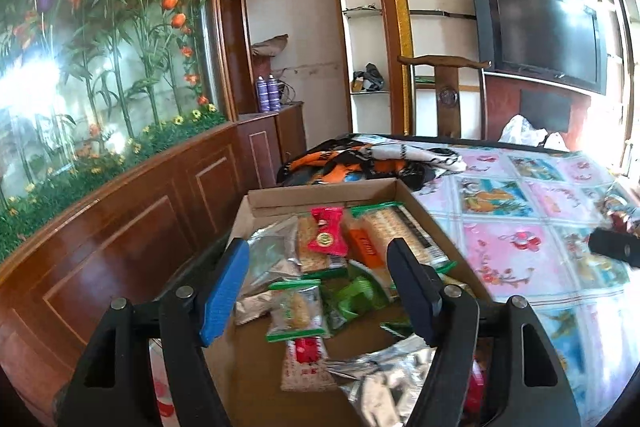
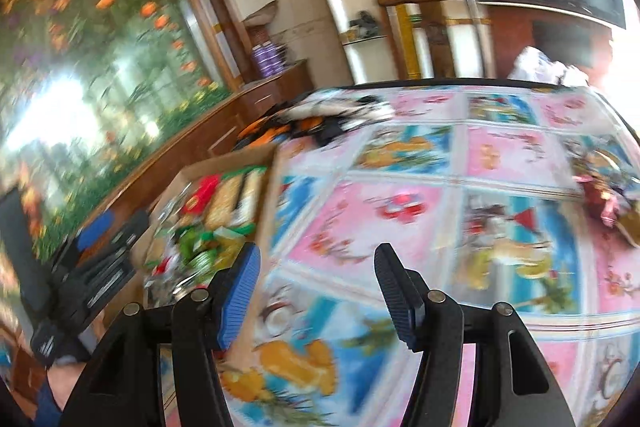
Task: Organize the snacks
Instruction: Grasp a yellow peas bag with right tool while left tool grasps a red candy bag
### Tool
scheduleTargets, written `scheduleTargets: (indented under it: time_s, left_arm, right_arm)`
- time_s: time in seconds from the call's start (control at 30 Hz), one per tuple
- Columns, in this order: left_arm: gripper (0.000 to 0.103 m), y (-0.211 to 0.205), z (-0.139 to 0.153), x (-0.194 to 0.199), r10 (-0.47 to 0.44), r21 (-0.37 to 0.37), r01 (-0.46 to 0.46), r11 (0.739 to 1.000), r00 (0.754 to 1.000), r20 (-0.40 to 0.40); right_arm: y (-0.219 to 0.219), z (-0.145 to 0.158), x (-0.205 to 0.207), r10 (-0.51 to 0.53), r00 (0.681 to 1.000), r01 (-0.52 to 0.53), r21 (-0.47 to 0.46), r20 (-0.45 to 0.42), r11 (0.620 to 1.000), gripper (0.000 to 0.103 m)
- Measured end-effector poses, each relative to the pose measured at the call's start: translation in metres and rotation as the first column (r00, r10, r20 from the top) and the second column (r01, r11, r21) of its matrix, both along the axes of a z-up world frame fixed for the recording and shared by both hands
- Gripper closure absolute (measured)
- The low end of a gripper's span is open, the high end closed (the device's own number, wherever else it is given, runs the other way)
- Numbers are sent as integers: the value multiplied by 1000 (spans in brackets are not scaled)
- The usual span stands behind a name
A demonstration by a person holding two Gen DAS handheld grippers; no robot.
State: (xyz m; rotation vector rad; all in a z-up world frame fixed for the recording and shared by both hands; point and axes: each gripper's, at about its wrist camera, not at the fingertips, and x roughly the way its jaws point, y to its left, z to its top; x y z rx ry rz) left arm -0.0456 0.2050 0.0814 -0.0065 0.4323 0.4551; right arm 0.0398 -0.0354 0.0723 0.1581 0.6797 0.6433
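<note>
A shallow cardboard box (image 1: 320, 193) sits at the table's left edge with several snacks in it: a red wrapper (image 1: 328, 233), a long cracker pack (image 1: 394, 227), a small green-edged pack (image 1: 296, 309) and silver foil packs (image 1: 384, 375). My left gripper (image 1: 316, 251) hovers open over the box, nothing between its fingers. My right gripper (image 2: 318, 253) is open and empty over the patterned tablecloth, just right of the box (image 2: 224, 157). This view is blurred. A small heap of loose snacks (image 2: 604, 195) lies far right on the table.
The pink and blue tablecloth (image 1: 520, 227) covers the table. An orange and black cloth (image 1: 360, 163) lies behind the box, a white plastic bag (image 1: 520, 133) at the far edge, a wooden chair back (image 1: 444, 67) beyond. Wooden wall panelling (image 1: 120, 227) runs close on the left.
</note>
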Motion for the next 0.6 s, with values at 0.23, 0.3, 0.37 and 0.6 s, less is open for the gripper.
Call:
scheduleTargets:
  time_s: [0.23, 0.3, 0.37, 0.6]
  left_arm:
    - [32, -44, 16, 3, -134, -51, 133, 990, 991, -29]
    - [32, -66, 18, 7, -193, -66, 190, 980, 980, -52]
    - [32, -85, 17, 10, -257, -100, 250, 963, 964, -67]
    - [31, -149, -5, 39, -423, -213, 389, 896, 894, -146]
  right_arm:
    - [-101, 3, 40, -223, 969, 233, 91, -107, 968, 39]
    - [-133, 3, 46, -297, 944, 313, 108, -144, 943, 40]
    - [-161, 2, 51, -367, 915, 386, 97, -168, 918, 40]
    - [-251, -21, 69, -517, 794, 571, 100, -321, 815, 40]
